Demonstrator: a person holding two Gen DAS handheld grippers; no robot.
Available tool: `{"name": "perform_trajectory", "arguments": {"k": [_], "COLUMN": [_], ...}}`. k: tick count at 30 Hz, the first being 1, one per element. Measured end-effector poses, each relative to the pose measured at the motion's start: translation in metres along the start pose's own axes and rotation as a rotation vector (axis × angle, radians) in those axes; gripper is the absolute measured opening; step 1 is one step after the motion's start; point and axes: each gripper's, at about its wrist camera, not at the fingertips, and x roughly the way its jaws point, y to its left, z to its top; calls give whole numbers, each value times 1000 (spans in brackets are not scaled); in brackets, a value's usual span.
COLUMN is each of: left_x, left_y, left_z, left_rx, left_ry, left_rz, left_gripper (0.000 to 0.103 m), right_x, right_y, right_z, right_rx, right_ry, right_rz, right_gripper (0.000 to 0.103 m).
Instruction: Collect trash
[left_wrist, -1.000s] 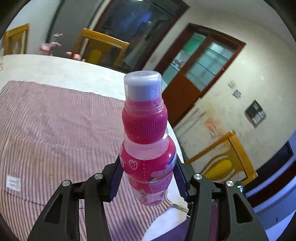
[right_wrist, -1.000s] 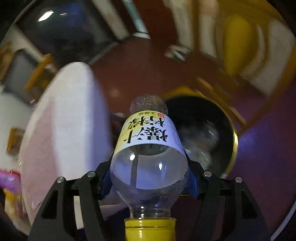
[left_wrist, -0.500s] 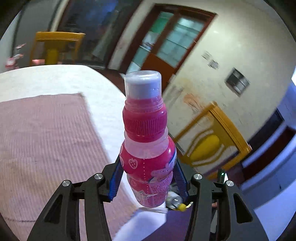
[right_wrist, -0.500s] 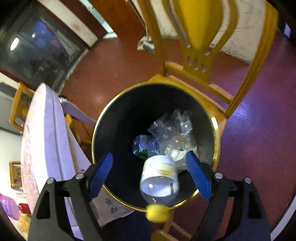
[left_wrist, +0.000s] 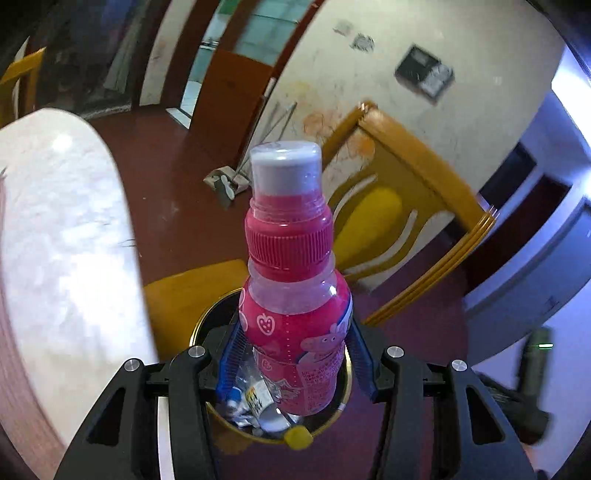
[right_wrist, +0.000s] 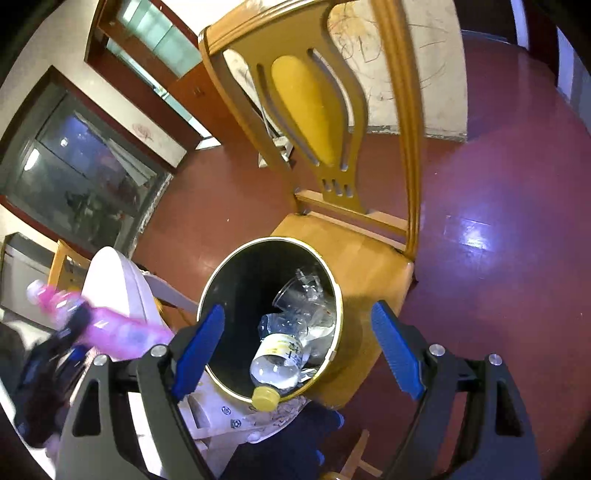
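- blue ribbed pads of the left gripper (left_wrist: 293, 360) pinch the lower body of a pink bottle (left_wrist: 293, 295), one pad on each flank; bottle upright in the jaws, frosted cap on top.
- directly below that bottle sits the black bin (left_wrist: 343, 387) with a gold rim; the bottle base hangs over the bin mouth, not inside it.
- right gripper (right_wrist: 295, 347) stands spread wide, nothing between its blue pads; it hangs above the same bin (right_wrist: 236, 288).
- a clear bottle (right_wrist: 279, 360) with a yellow-printed label lies in the bin on crushed clear plastic, its yellow cap (right_wrist: 265, 398) at the near rim.
- edges: the bin rests on the seat of a yellow wooden chair (right_wrist: 365, 269); the chair back rises just beyond the rim. a white table (left_wrist: 62, 240) edge lies just beside the bin on its left side.
- open room: red-brown floor (right_wrist: 498, 184) is bare to the right of the chair.
- right wrist view only: full bin opening and its contents, and the left gripper with the pink bottle, blurred, at the left edge.
- left wrist view only: scuffed wall (left_wrist: 480, 55) and a dustpan (left_wrist: 225, 182) on the floor behind the bin; bin contents mostly hidden by the held bottle.
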Motion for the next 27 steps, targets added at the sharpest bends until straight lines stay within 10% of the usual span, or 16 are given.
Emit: {"name": "perform_trajectory", "arguments": {"k": [17, 21, 27], "left_x": [115, 125, 109], "left_y": [-14, -13, -17], "left_z": [-17, -25, -25], "left_rx": [225, 266, 241], "left_ry": [203, 221, 189], "left_rz": [369, 417, 398], "left_gripper": [51, 78, 84], "right_x": [-13, -13, -11], "right_y": [-16, -7, 2], "right_z": [-11, -11, -12], "right_rx": [30, 15, -1], "right_ry": [0, 3, 5], "right_rz": [29, 34, 40], "right_gripper": [82, 82, 82]}}
